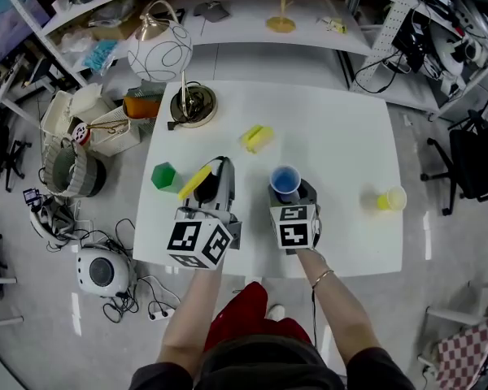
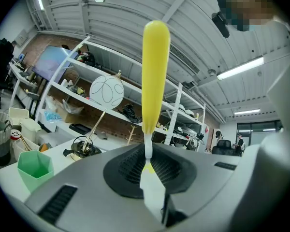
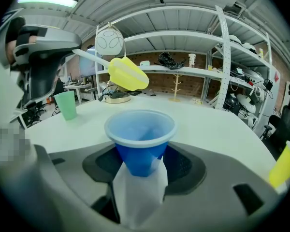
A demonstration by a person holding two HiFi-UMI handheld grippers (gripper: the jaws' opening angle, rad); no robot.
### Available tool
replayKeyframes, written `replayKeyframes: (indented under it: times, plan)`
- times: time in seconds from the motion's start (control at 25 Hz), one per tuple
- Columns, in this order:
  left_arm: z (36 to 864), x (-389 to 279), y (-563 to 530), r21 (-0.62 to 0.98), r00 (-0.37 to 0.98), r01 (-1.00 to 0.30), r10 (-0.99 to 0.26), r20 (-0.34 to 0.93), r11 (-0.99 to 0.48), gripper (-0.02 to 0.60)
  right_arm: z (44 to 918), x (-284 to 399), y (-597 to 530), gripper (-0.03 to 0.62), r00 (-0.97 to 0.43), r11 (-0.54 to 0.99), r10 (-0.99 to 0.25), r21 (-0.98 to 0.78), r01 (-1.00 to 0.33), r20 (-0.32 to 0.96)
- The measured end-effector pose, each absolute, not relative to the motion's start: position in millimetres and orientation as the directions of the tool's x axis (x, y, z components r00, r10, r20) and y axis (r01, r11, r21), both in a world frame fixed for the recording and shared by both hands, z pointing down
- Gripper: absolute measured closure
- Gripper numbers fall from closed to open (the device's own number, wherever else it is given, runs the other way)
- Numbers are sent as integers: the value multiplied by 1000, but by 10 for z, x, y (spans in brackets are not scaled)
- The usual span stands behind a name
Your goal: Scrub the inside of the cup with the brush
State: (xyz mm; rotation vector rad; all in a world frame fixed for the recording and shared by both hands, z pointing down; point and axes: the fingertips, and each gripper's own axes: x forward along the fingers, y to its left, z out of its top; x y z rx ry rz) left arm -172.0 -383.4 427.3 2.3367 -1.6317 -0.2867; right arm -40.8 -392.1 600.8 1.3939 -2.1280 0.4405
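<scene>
My left gripper (image 2: 152,190) is clamped on the thin white stem of the yellow plastic brush (image 2: 155,71), low down, so that the long yellow end stands free beyond the jaws to reach into a cup; I take that end for the scrubbing head, though no view shows bristles clearly. My right gripper (image 3: 140,192) holds the blue plastic cup (image 3: 140,137) by its lower wall, jaws wide and pads pressed on either side; the mouth faces up and is unobstructed, which I judge is the reason for gripping so low. The cup sits in my jaws over the near middle of the white table (image 1: 342,120); the brush hangs to its left, close but apart, not yet inside.

Counting: two grippers; one brush; three cups, the blue one in hand, a green faceted cup (image 1: 163,176) at the near left, a yellow cup (image 1: 390,199) at the right; one small yellow block (image 1: 257,137) farther off; one globe lamp on a brass base (image 1: 160,51) at the far left corner.
</scene>
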Motion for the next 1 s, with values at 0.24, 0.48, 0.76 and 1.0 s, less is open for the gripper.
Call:
replayKeyframes:
  times: [0.24,0.48,0.76,1.0]
  plan:
    - [4295,-1694,-3842,338,349,-882,-937,3,-328,540,6017,-405,-3944,338,-314,399,-738,10,-917,597]
    - [4320,-1687,-3844,342,354,-881,-935,15,-328,540,6028,-405,-3954,338,-314,402,-737,15,-916,599]
    - [4317,-1645,-3830,348,360,-877,-933,20,-331,540,6036,-397,-3922,338,-332,411,-720,-11,-912,609]
    - [4303,-1631,-3811,353,359,-876,-933,22,-328,540,6009,-371,-3915,316,-339,391,-722,-49,-919,604]
